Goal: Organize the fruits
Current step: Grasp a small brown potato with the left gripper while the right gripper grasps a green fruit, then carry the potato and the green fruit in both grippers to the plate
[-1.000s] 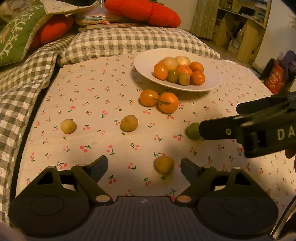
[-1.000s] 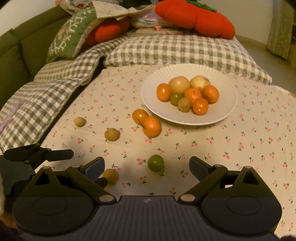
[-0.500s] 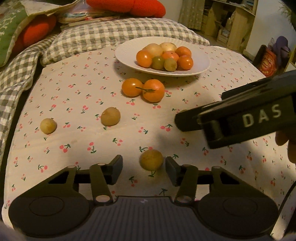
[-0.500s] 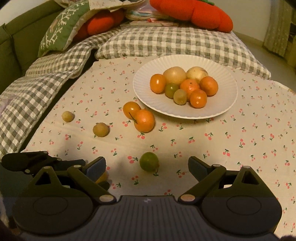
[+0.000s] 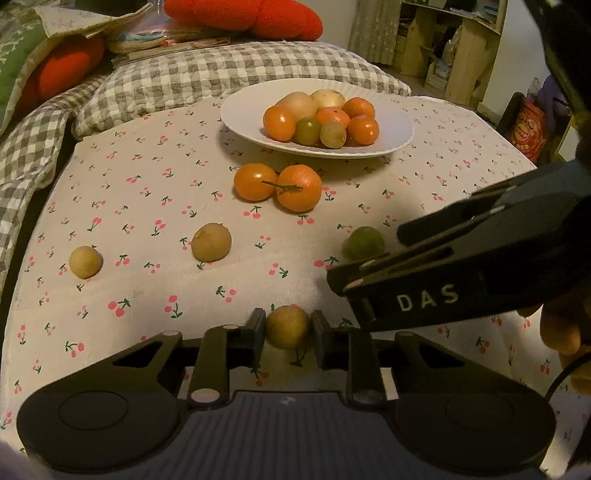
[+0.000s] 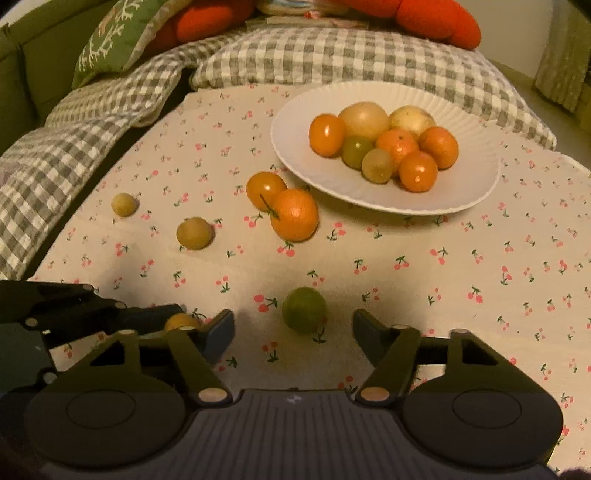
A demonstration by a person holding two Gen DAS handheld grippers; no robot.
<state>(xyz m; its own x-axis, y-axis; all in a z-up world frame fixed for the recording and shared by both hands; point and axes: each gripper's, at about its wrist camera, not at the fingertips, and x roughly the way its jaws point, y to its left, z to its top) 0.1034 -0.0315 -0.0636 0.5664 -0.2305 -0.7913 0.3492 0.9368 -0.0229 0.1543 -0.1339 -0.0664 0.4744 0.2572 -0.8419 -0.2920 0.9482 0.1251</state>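
My left gripper (image 5: 288, 334) has its two fingers closed against a small yellow-brown fruit (image 5: 288, 326) on the cherry-print cloth. My right gripper (image 6: 293, 328) is open, with a green fruit (image 6: 304, 309) lying on the cloth between its fingers. The green fruit also shows in the left wrist view (image 5: 362, 242), beside the right gripper's body. A white plate (image 6: 472, 192) holds several orange, green and pale fruits. Two orange fruits (image 6: 293, 214) touch each other just in front of the plate. Two more small yellow-brown fruits (image 5: 211, 242) (image 5: 85, 261) lie to the left.
Grey checked cushions (image 6: 332, 62) border the cloth at the back and left. Red and green pillows (image 6: 122, 33) lie behind them. A wooden shelf (image 5: 465, 48) stands at the far right.
My left gripper has moved forward and closed its fingers on the yellow-brown fruit. My right gripper has come lower and nearer, so the green fruit now lies between its open fingers.
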